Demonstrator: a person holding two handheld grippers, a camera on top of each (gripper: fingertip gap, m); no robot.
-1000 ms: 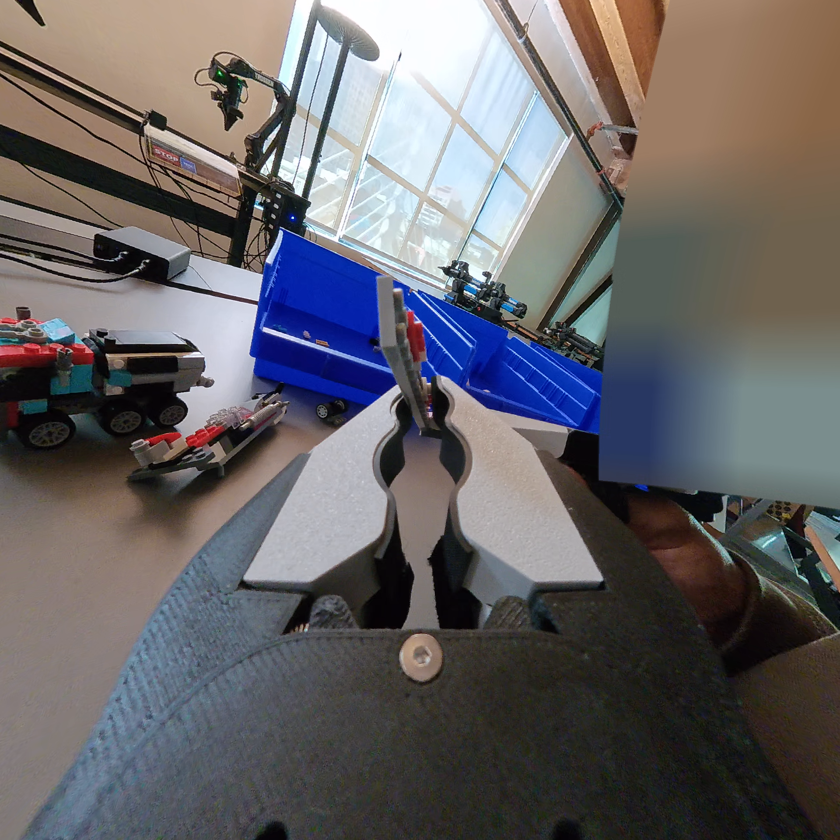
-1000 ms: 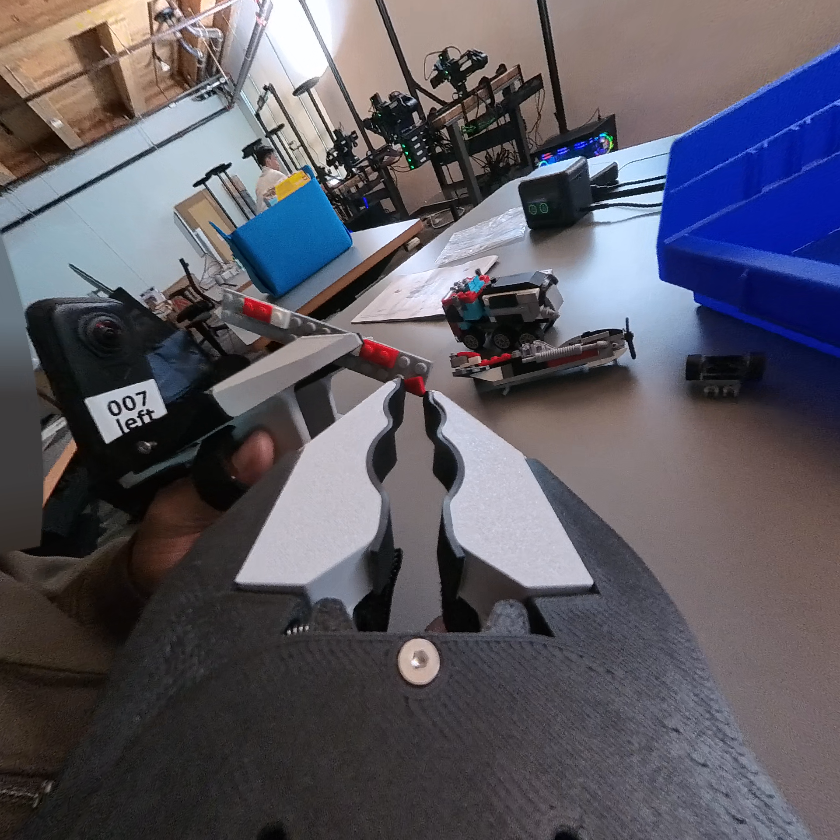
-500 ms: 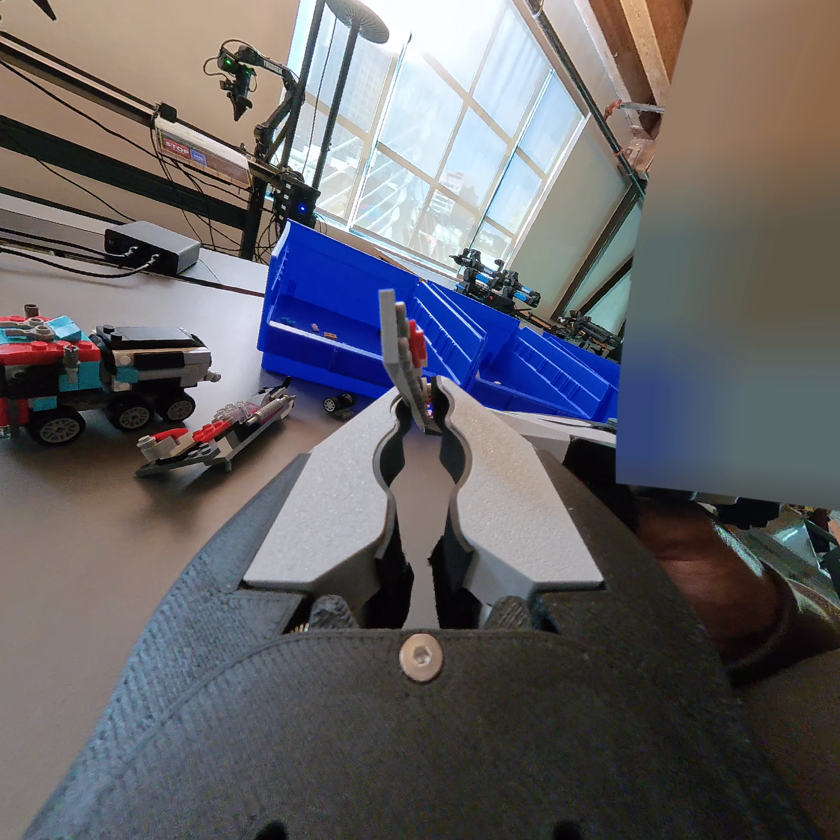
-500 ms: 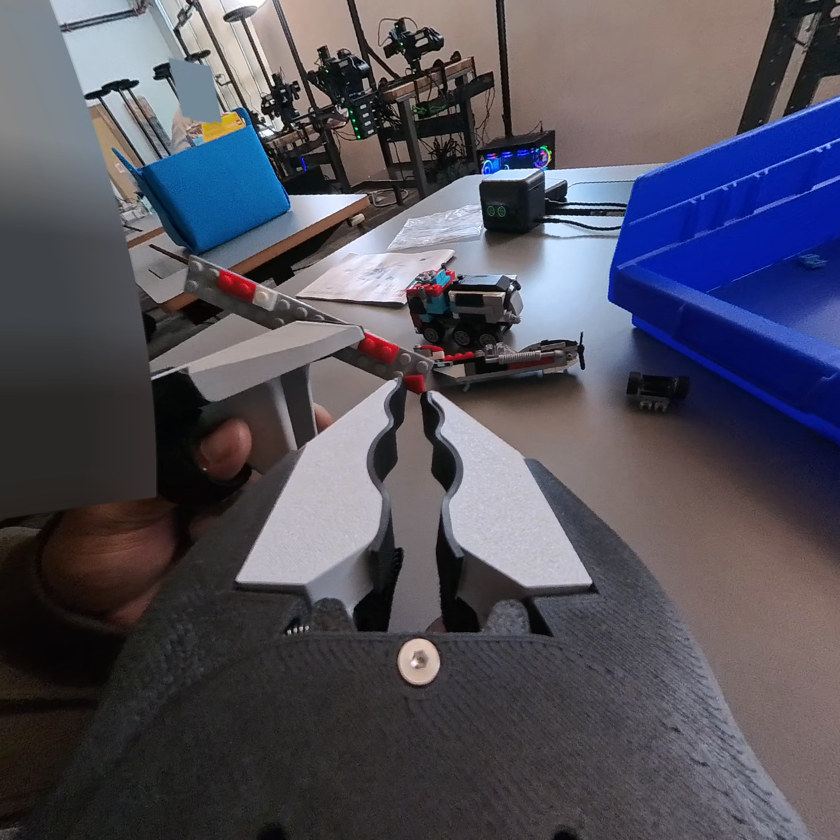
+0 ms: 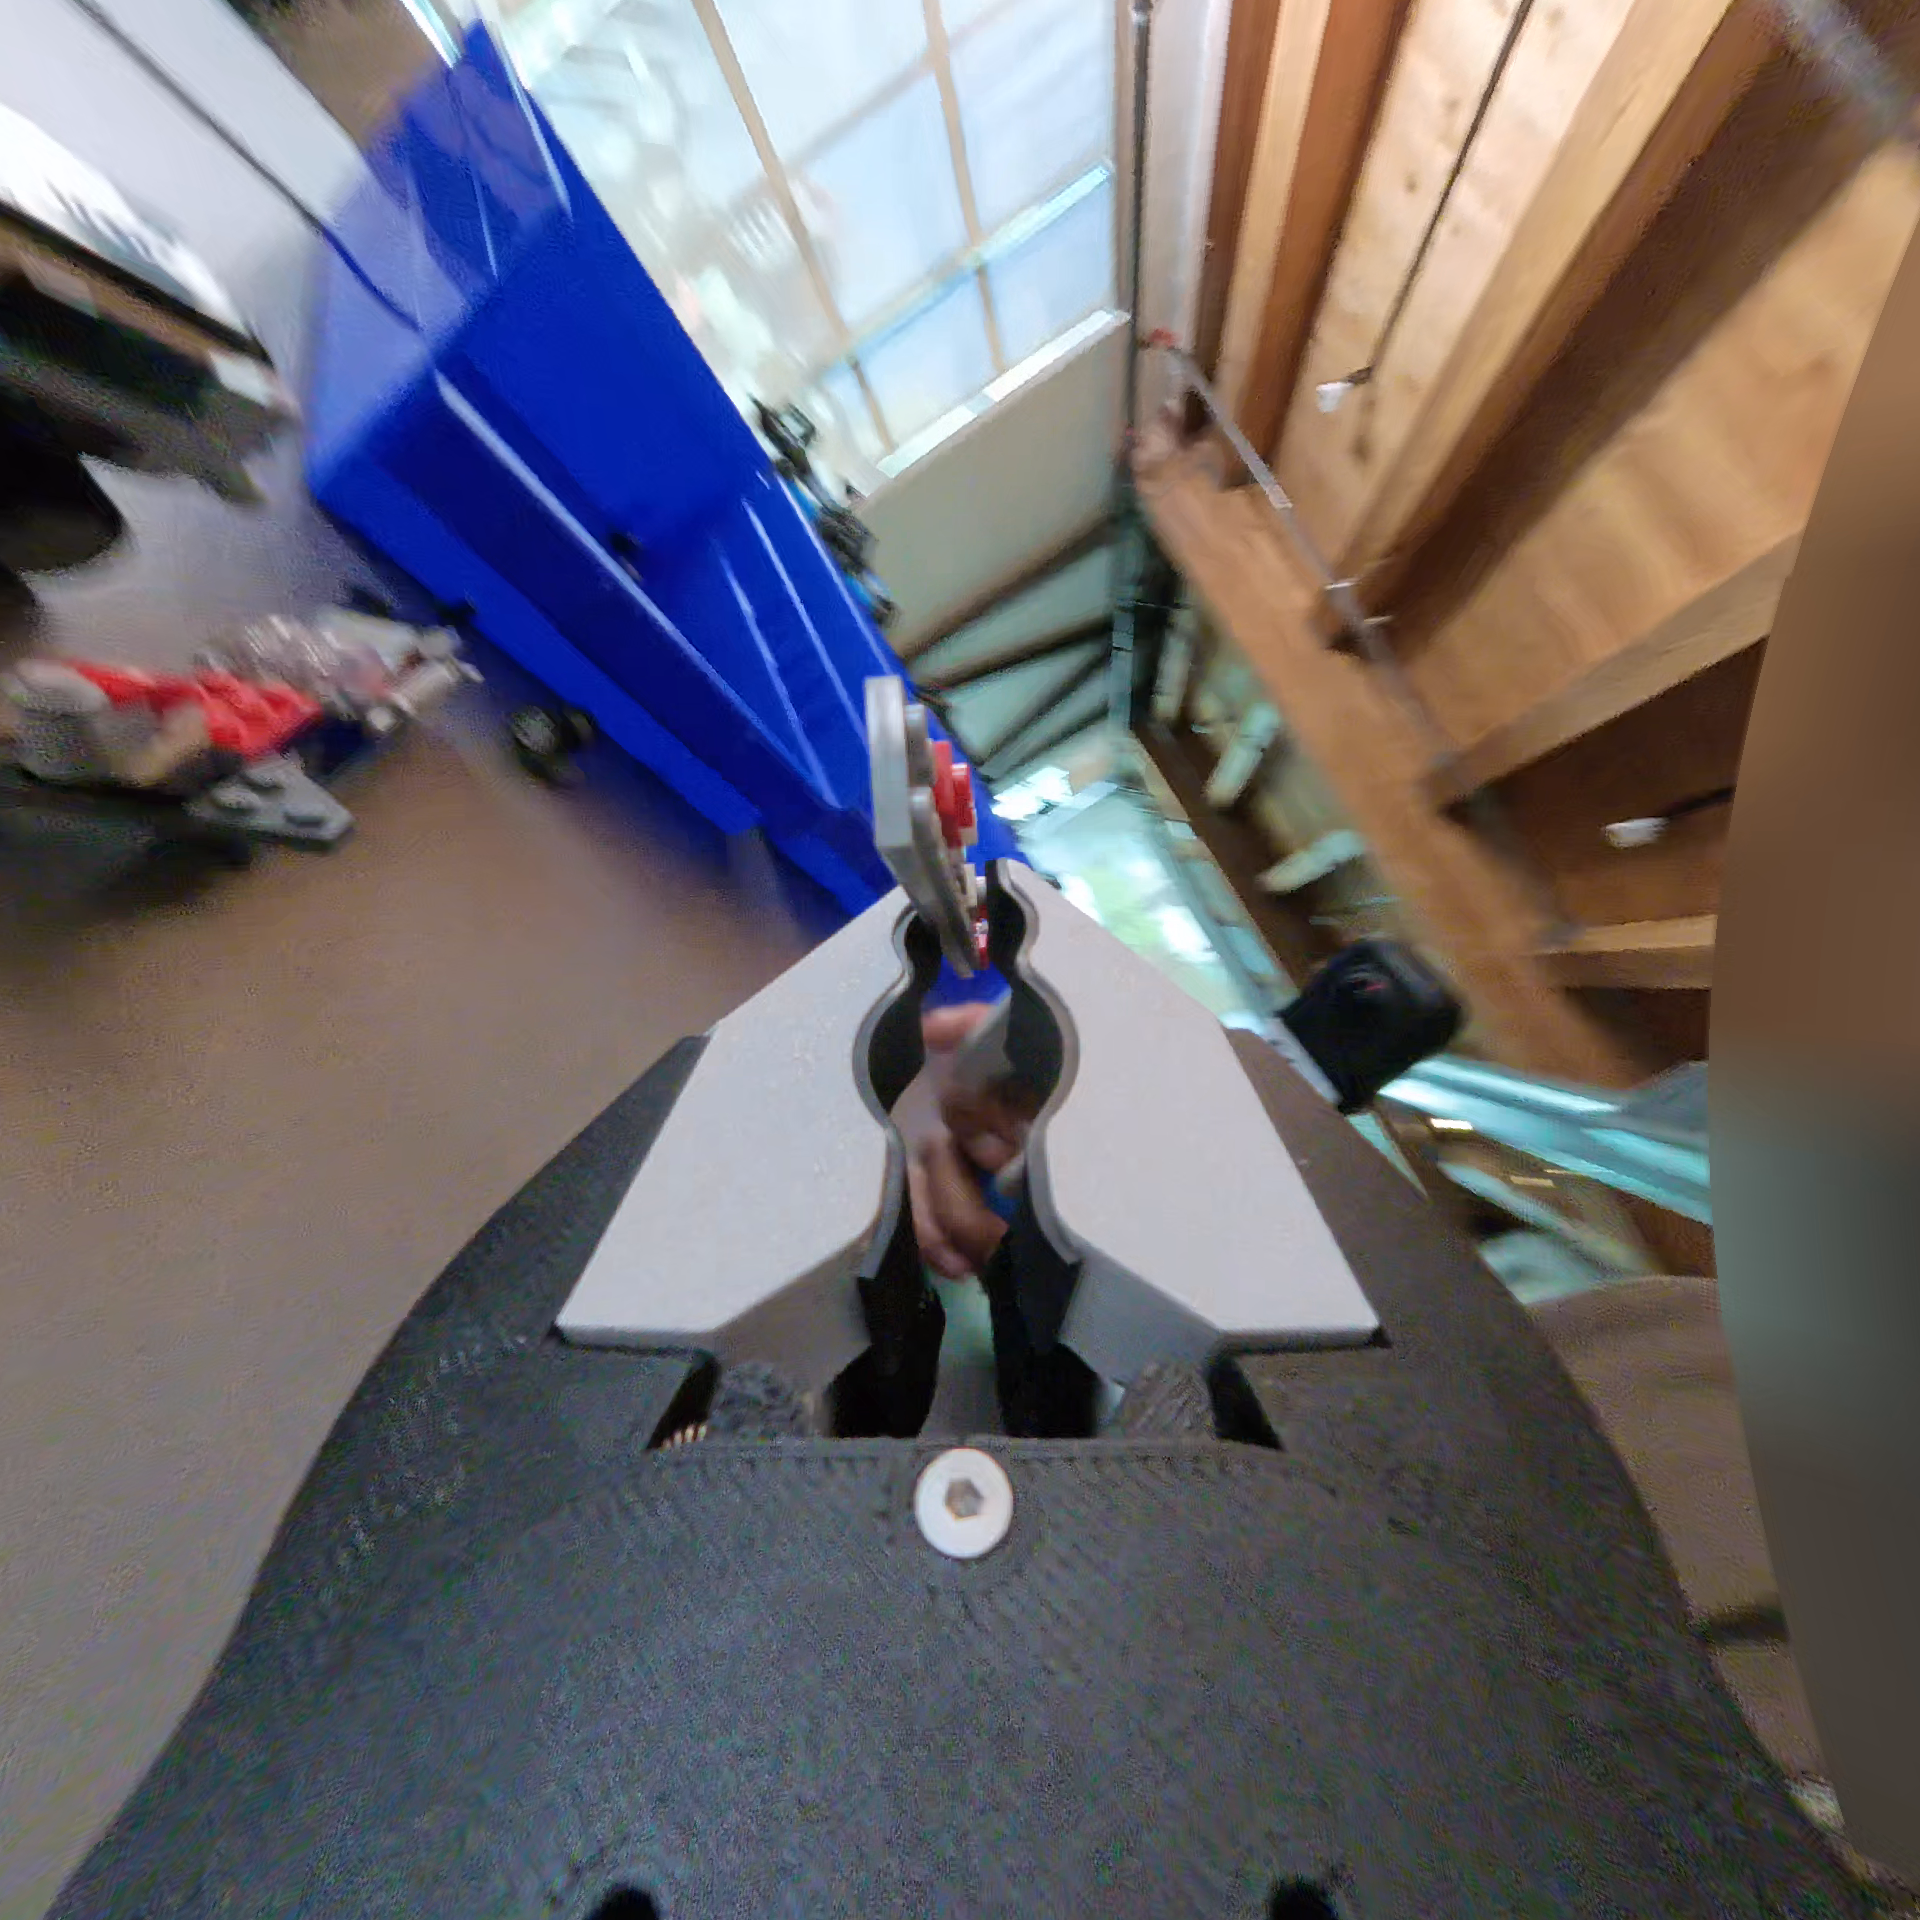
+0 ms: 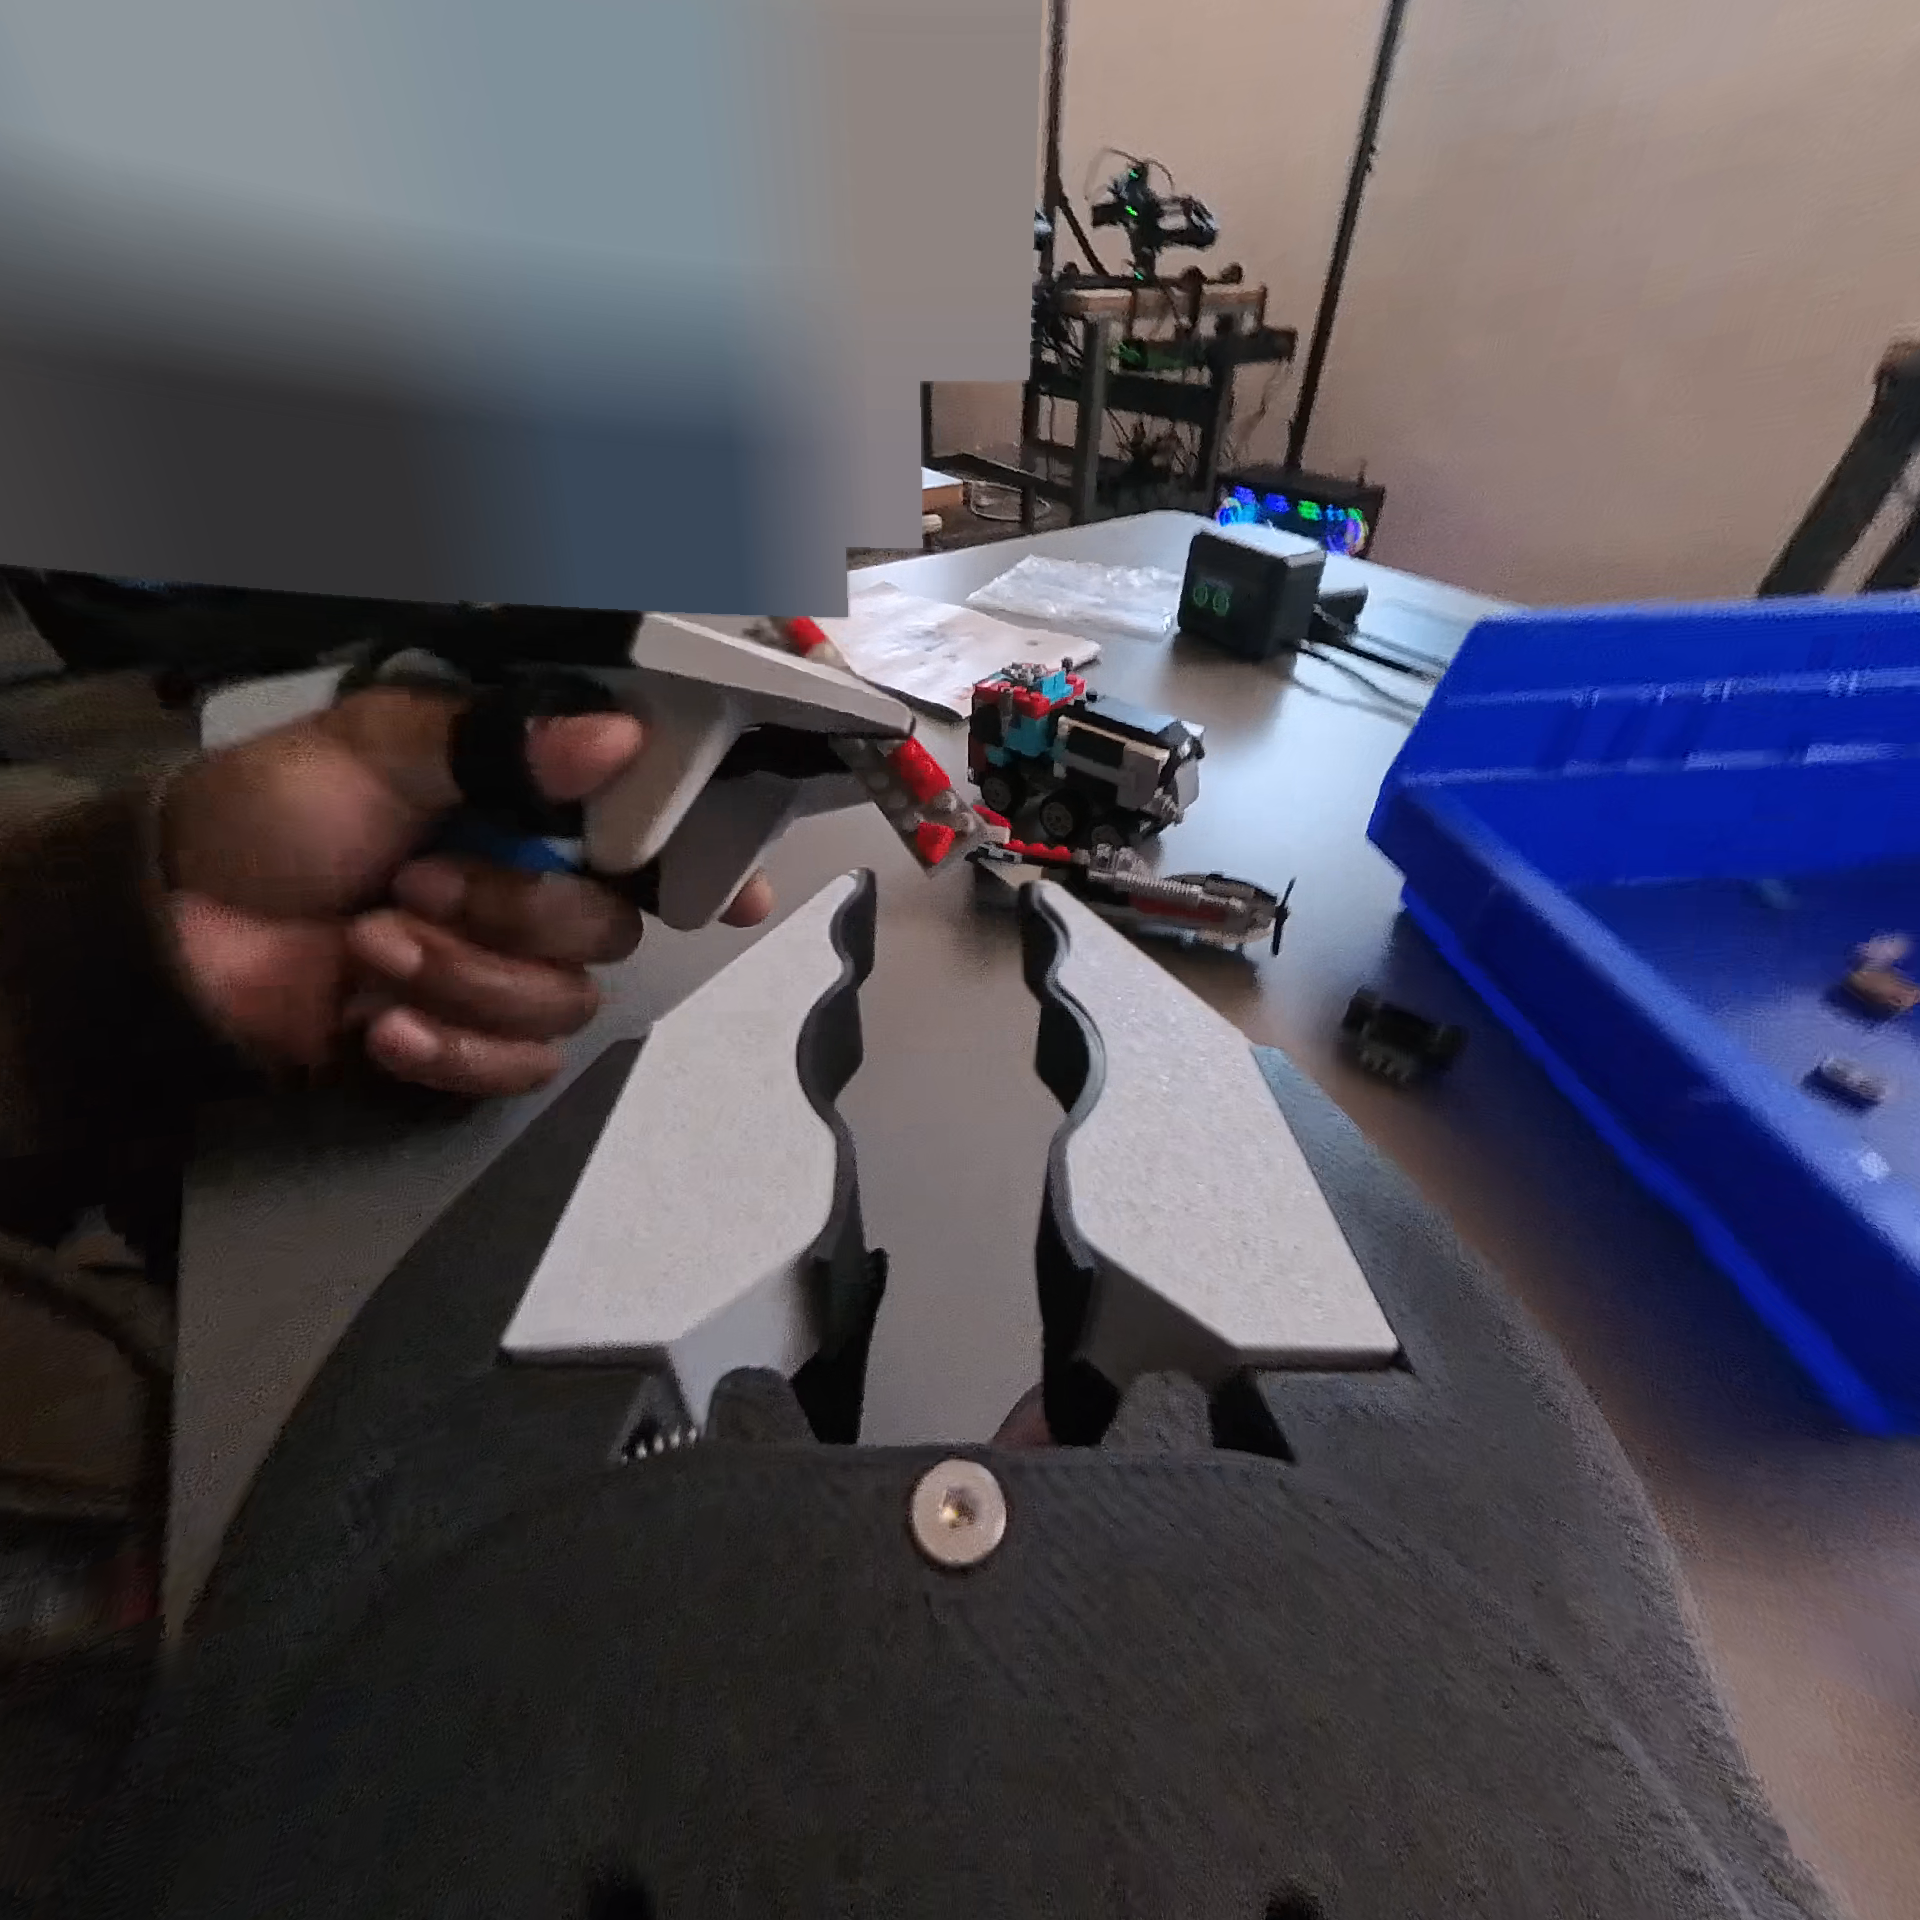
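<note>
Grey studded plate [image 5: 902, 800], thin and flat, dotted with red bricks, pinched edge-on at the tips of the left gripper [image 5: 961, 914]; matte grey fingers [image 5: 790, 1122] nearly together, pressed on its lower end, the plate jutting upward past the tips. Coarse black printed body [image 5: 935, 1662] below, one bright hex screw [image 5: 962, 1502] at centre. Far left, smeared by motion: red and grey brick model [image 5: 208, 717] lying on the smooth brown table [image 5: 312, 1091], possibly the flat winged one. Glossy blue plastic bin [image 5: 540, 436] just behind, ribbed along its wall.

Over in the right wrist view, a hand [image 6: 364, 894] wrapped round the left tool's handle at left, same studded plate [image 6: 914, 805] angling down from its grey fingers, lower end just above the right gripper [image 6: 945, 899]. Right gripper spread wide, wavy black-edged fingers [image 6: 727, 1122] clear of everything, only tabletop between them. Beyond: blocky truck model [image 6: 1081, 753] in black, teal and red; flat grey craft with a coil spring and a small propeller [image 6: 1164, 894]; small black wheeled piece [image 6: 1397, 1034]. Printed paper sheet [image 6: 935, 644] and clear plastic bag [image 6: 1070, 592] farther back, writing too small to make out. Black box with green lit rings [image 6: 1247, 603], cables trailing. Blue bin [image 6: 1683, 883] at right, a few loose small bricks inside.
</note>
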